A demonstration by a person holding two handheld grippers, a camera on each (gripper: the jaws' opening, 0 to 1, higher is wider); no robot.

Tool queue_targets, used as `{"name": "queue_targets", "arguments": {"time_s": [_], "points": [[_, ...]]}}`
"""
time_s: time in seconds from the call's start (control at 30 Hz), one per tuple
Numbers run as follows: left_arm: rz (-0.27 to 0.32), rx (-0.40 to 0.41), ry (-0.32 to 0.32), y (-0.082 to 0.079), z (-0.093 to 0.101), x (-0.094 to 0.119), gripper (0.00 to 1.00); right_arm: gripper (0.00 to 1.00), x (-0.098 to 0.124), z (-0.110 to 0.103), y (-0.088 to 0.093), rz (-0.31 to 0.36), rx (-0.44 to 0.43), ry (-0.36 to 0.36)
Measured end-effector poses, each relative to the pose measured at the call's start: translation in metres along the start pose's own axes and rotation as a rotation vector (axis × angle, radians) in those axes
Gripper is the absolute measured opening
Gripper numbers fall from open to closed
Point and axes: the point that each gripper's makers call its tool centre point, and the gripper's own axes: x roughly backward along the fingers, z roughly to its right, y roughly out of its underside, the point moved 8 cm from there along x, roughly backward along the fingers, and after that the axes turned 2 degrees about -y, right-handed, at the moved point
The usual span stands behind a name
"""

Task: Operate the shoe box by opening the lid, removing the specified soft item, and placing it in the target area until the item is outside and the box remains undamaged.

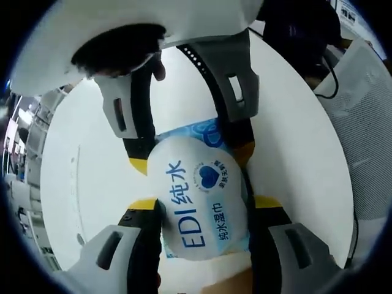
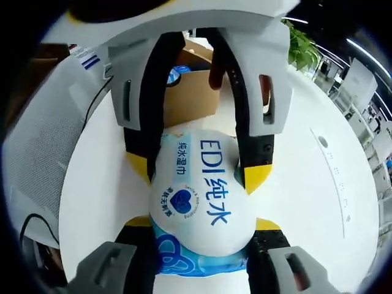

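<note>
Item: wet-wipes pack, soft, white face with blue print, blue-patterned ends; held up over the white table, between both grippers.

Left gripper: jaws rise from the frame bottom of the left gripper view and pinch the near end of the pack, yellow tips pressed to its two sides.

Right gripper: same at the bottom of the right gripper view; its jaws pinch the opposite end of the pack, tips on either flank.

Opposed hold: each gripper shows in the other's view, coming down from the frame top, jaws closed on the far end of the pack.

Long axis: runs gripper to gripper, bottom-centre to mid-frame in both views; print reads upside down from one side to the other.

Shoe box: brown cardboard, upper centre of the right gripper view, behind the left gripper; pack is clear of it. Lid state I cannot tell.

Nearer hand: neither; both hold an end. By my reading the right gripper faces the box and the left faces open table.

Key relation: pack spans the two grips, so any carry must keep both moving together, or one must let go first.

Target area: not identifiable.
</note>
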Motion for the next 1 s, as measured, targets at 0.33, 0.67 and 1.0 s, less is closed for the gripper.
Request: {"name": "queue_targets", "arguments": {"time_s": [0.33, 0.67, 1.0], "points": [[-0.019, -0.015, -0.024, 0.003, 0.003, 0.017, 0.54, 0.50, 0.018, -0.003, -0.003, -0.034, -0.025, 0.039], [-0.006, 0.046, -0.053, 0.004, 0.009, 0.044, 0.55, 0.54, 0.039, -0.017, -0.010, -0.029, -0.071, 0.091], [0.057, 0.168, -0.085, 0.007, 0.019, 0.066, 0.60, 0.56, 0.053, -0.039, -0.008, 0.007, -0.174, 0.130]]}}
